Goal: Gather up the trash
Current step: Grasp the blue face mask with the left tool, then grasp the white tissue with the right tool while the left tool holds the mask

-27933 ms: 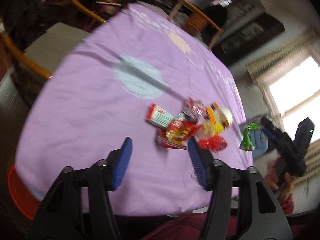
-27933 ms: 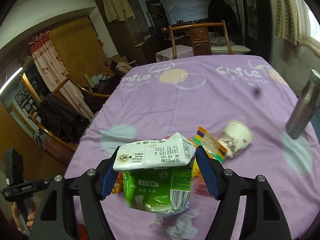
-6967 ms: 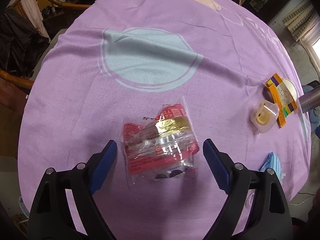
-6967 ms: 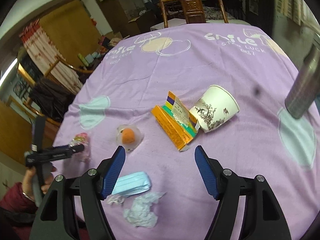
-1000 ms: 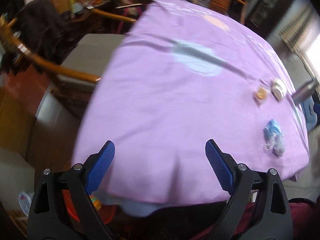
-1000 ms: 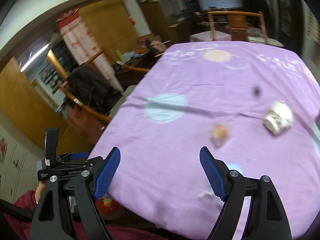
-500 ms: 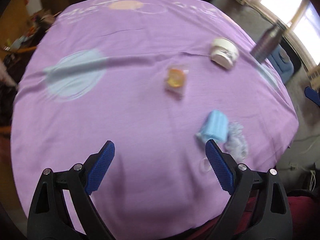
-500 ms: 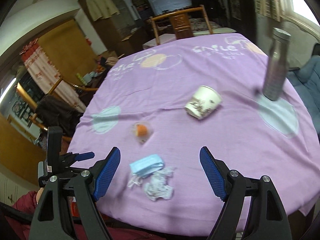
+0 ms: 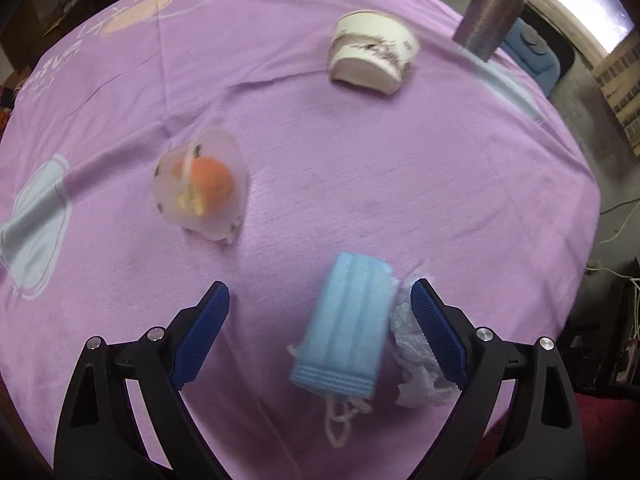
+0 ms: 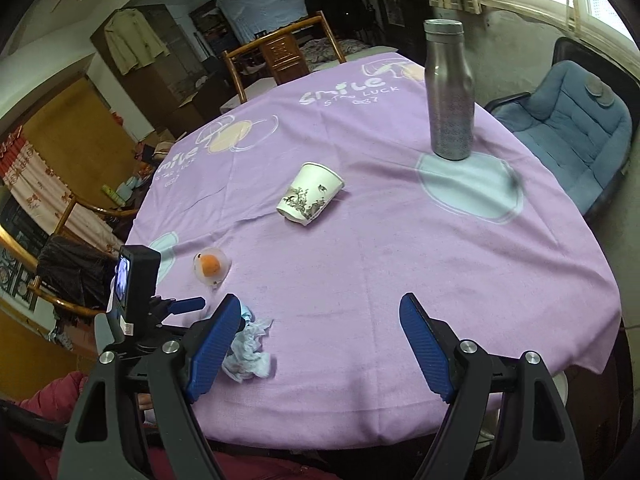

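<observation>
On the round table under a purple tablecloth (image 10: 400, 248), a tipped white paper cup (image 10: 310, 194) serves as landmark. A tall grey metal bottle (image 10: 449, 92) stands right of and behind it. A clear plastic cup holding orange fruit (image 10: 211, 266) lies left of and before it; nearer still, a folded blue face mask (image 9: 346, 322) touches a crumpled white tissue (image 10: 248, 354).

Left gripper (image 9: 320, 334) points steeply down, jaws wide apart, nothing clamped. Right gripper (image 10: 320, 354) tilts down less steeply, jaws wide apart, empty. The left gripper sits at the near left in the right wrist view.
</observation>
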Demonstrator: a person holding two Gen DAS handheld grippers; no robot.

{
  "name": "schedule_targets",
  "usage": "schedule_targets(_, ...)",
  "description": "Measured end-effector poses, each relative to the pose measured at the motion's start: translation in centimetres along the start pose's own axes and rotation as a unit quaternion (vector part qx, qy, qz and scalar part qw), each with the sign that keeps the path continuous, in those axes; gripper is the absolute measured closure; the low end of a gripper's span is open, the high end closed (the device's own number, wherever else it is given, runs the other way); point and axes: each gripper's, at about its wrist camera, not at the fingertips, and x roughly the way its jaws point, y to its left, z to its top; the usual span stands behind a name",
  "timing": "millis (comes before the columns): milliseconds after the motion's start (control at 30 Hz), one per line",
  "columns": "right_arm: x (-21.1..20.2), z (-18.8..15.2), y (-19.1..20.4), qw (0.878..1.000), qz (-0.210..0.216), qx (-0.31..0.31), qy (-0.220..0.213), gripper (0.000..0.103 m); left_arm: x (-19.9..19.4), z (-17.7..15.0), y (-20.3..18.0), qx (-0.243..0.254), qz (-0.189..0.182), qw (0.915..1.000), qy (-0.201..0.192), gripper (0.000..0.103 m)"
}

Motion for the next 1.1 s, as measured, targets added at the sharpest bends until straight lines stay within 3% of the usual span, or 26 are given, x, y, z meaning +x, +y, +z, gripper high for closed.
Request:
schedule_targets(167,1.1,0.5,0.8,1.000,0.019,-0.008,0.006,0.023,-1.8,-1.7,4.6,-0.059,0.030,0.9978,-0.007,0.014)
schedule_targets(300,2.9,0.9,3.5,0.998,0.049,-0.045,0.019,0.023,-4.2,-4.7,9.7,-0.127,0.065,0.9898,-0.009,0.014)
schedule_targets(433,3.8,0.7,5.9,0.994,0.069,-0.074,0.029,0.023,-6.1,-6.8,11.8,-0.164,0.065,0.9843,-0.016,0.014)
schedule_targets(633,3.3,0.3,6.9,0.995,0.063,-0.076,0.028,0.023,-5.1,-6.3,8.2,-0.115,0.034,0.9926,-0.017,0.014)
schedule_targets(833,1.3,-0.3,5.1,0.998,0.031,-0.052,0.012,0.023,-2.4,-4.5,5.7,-0.061,0.025,0.9978,-0.011,0.014)
schedule_targets(900,0.9,-0.4,4.5,0.999,0.025,-0.043,0.007,0.023,-1.6,-4.2,5.6,-0.053,0.034,0.9979,-0.012,0.024)
schedule_targets(967,0.7,-0.5,4.0,0.999,0.025,-0.035,0.004,0.023,-1.6,-4.1,5.8,-0.049,0.023,0.9984,-0.013,0.058)
schedule_targets(1100,1.7,-0.4,4.0,0.998,0.041,-0.032,0.020,0.023,-3.9,-4.3,7.0,-0.066,0.009,0.9969,-0.042,0.066)
